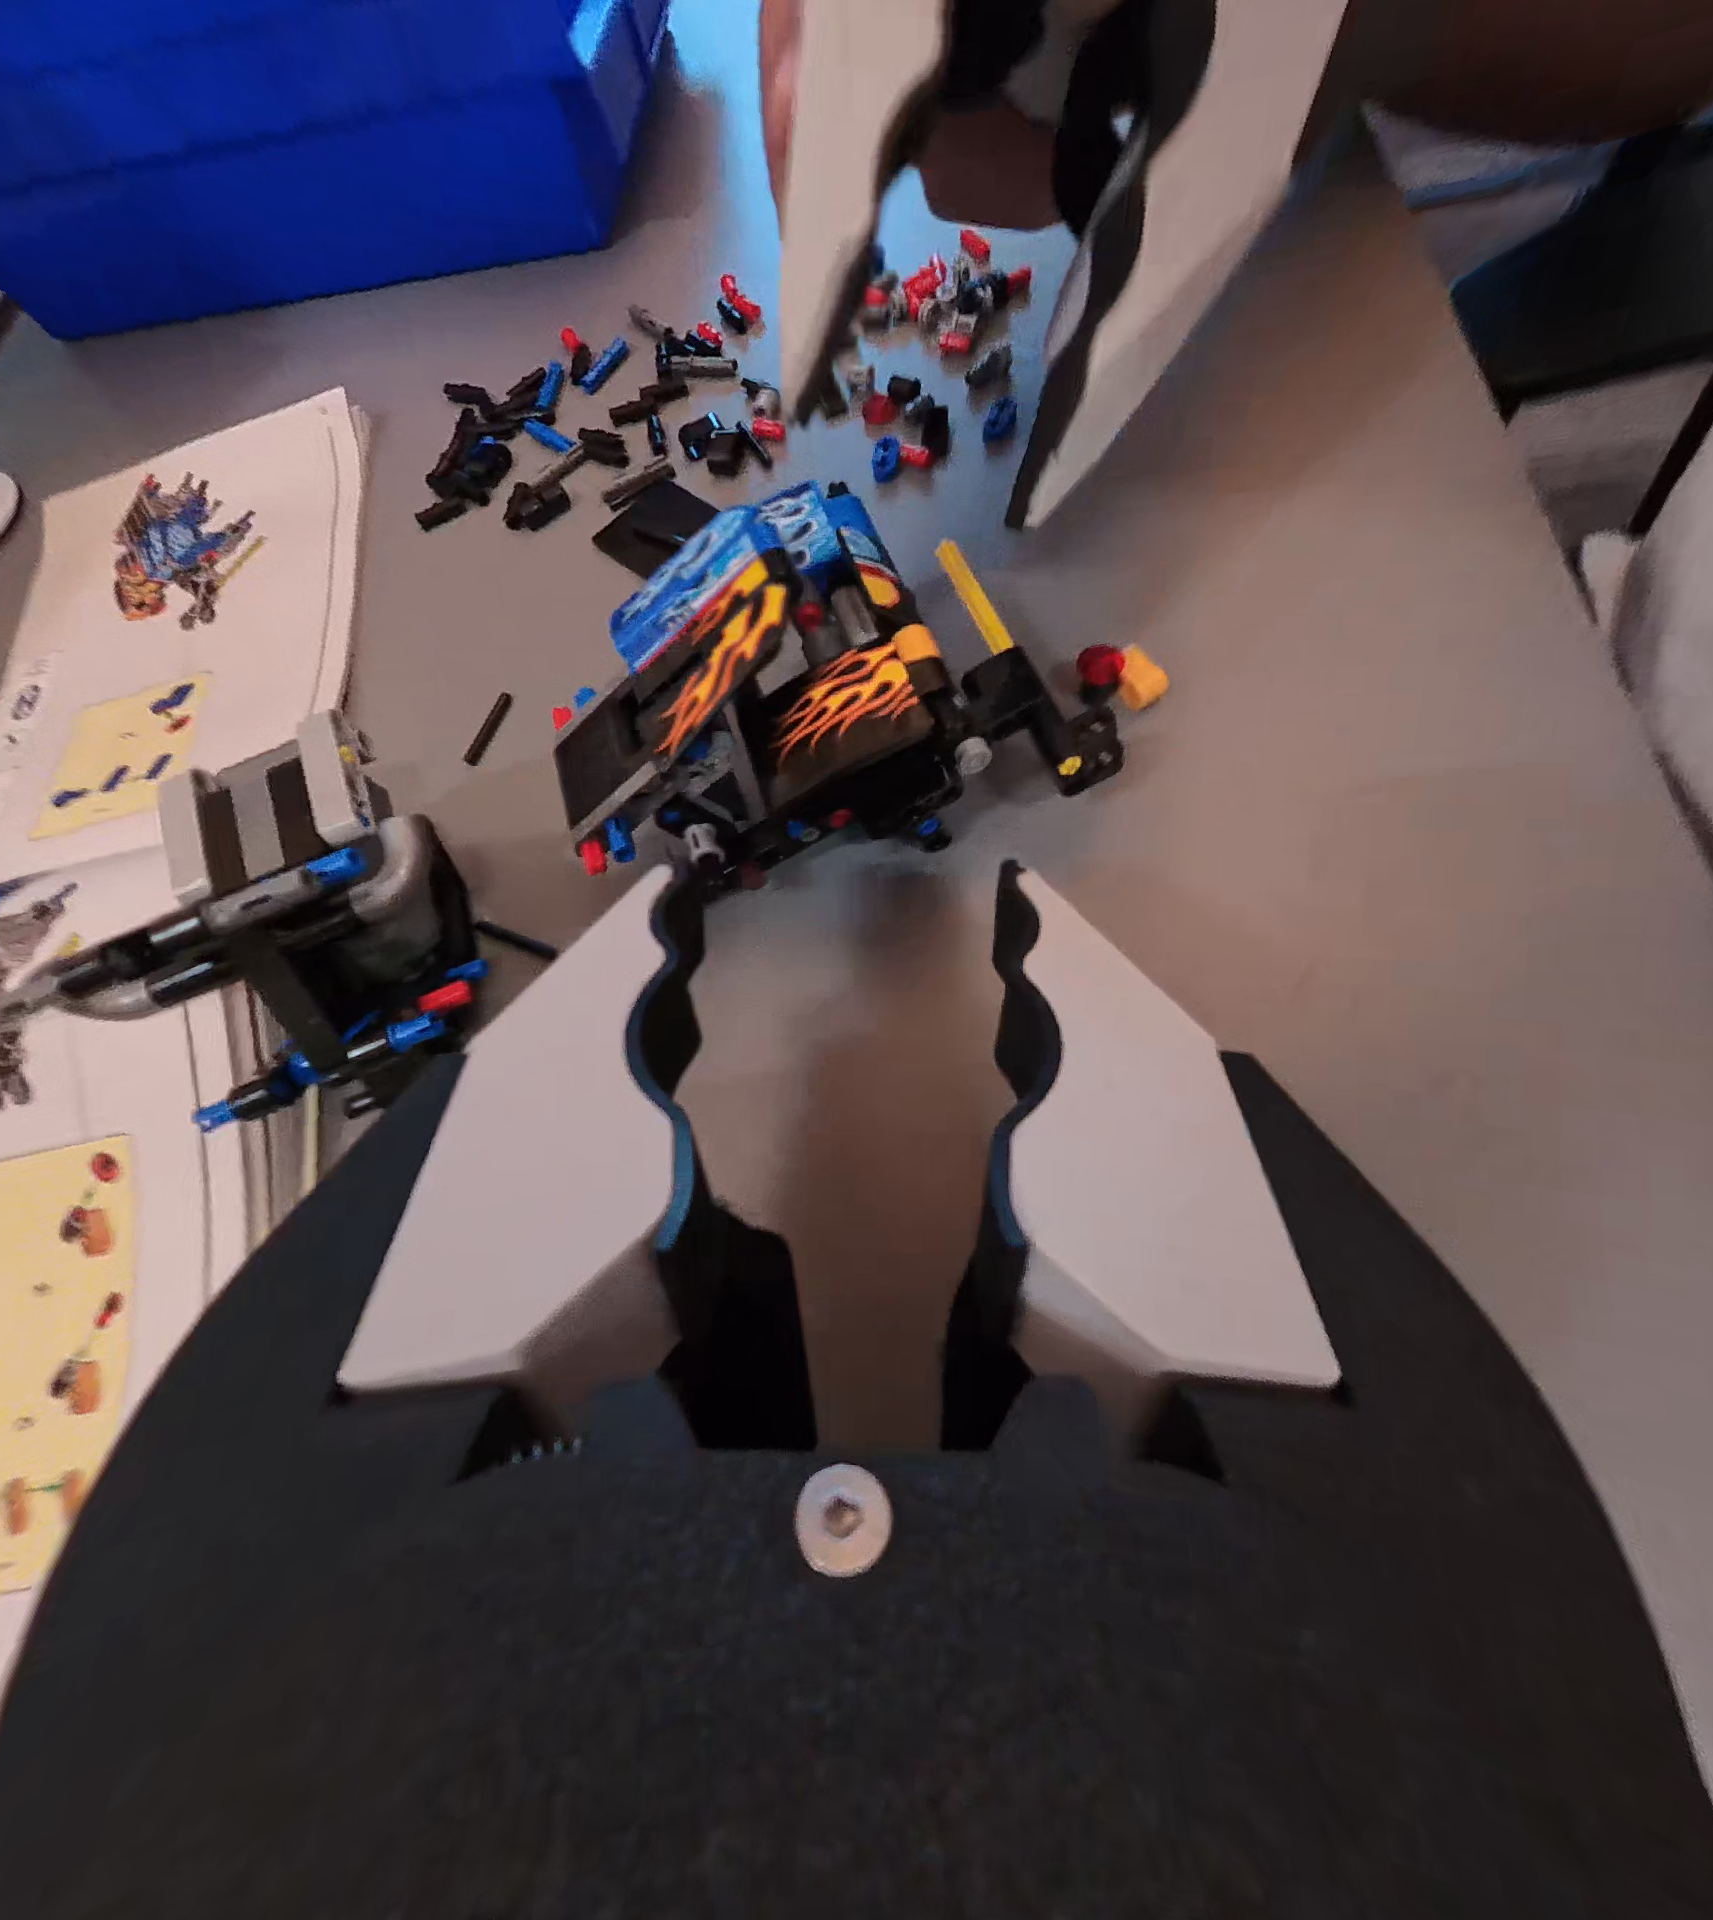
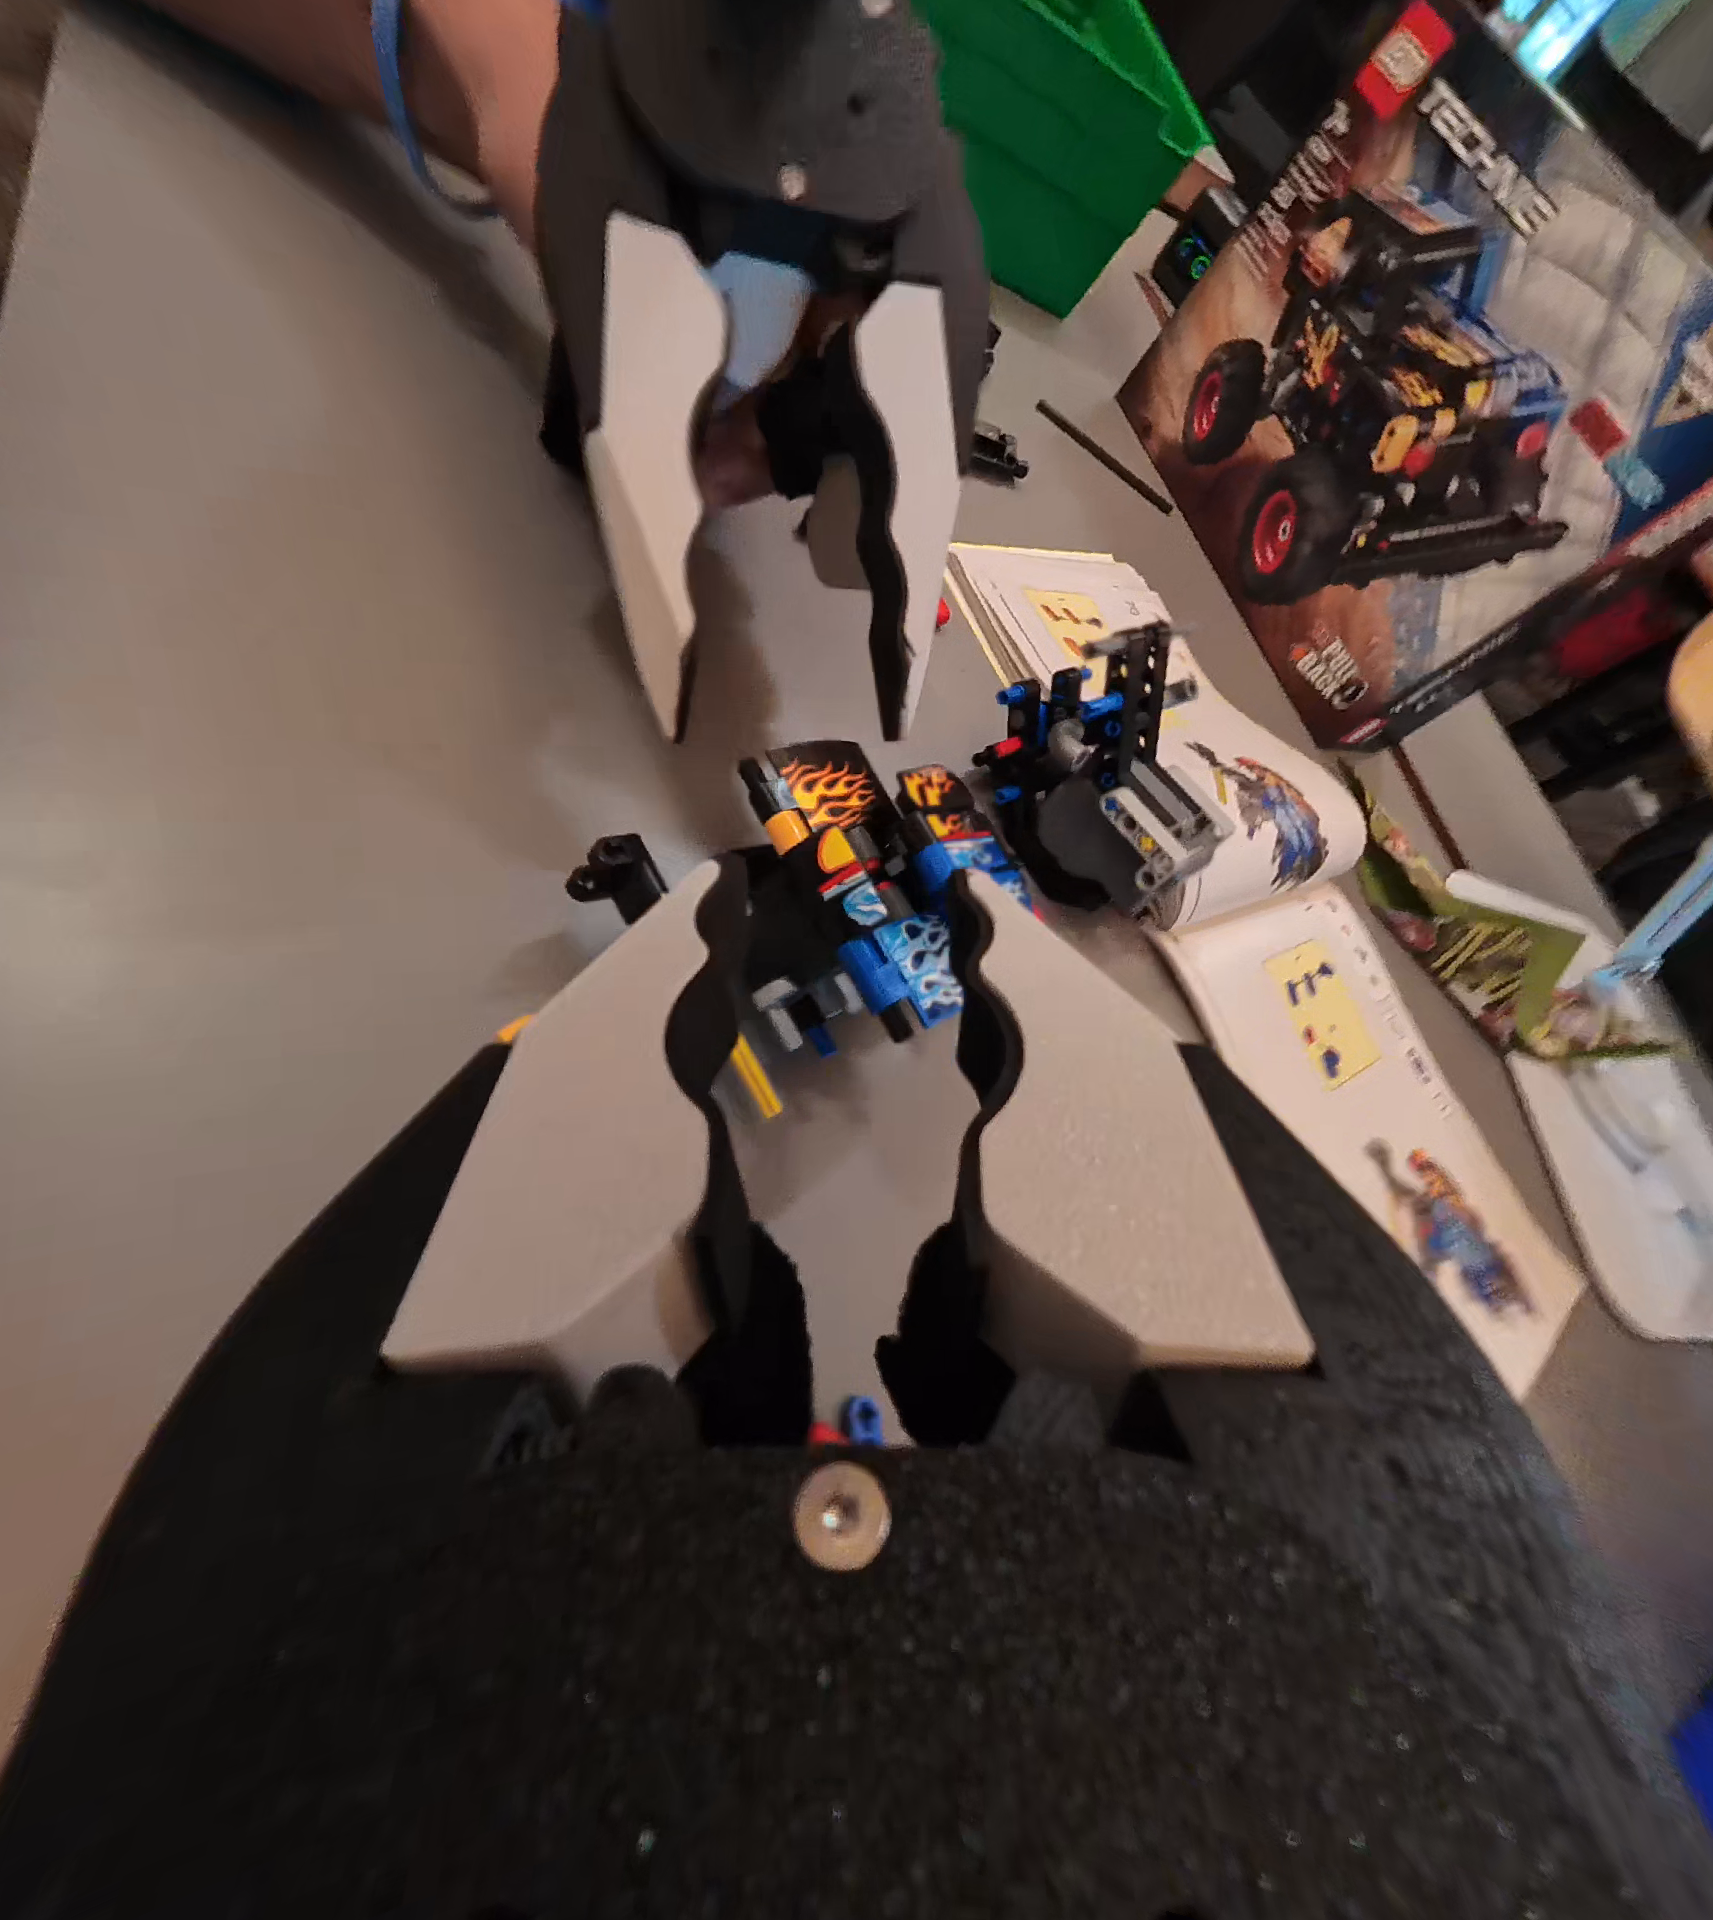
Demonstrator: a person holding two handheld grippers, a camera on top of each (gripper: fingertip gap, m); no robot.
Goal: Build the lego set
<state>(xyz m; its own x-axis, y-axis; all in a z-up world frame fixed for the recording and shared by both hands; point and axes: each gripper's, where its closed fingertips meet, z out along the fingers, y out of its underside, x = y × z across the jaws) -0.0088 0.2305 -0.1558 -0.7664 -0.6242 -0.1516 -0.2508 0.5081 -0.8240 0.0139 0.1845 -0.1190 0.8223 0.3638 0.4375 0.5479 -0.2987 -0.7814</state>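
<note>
Flame-stickered truck body (image 1: 769,686) lies on the grey worktop (image 1: 1299,831) between my two grippers — I see it just ahead of the left gripper (image 1: 836,883), whose jaws stand wide and empty. Right gripper (image 2: 836,894) has jaws wide too, its tips flanking the body's blue end. Grey chassis block (image 1: 301,894) sits on the open instruction booklet (image 1: 197,582); loose pins (image 1: 623,416) lie scattered beyond.

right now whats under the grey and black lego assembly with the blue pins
The grey and black assembly rests on the open instruction booklet, near its fold. Printed pages show around it; what is printed directly beneath it is covered.
</note>
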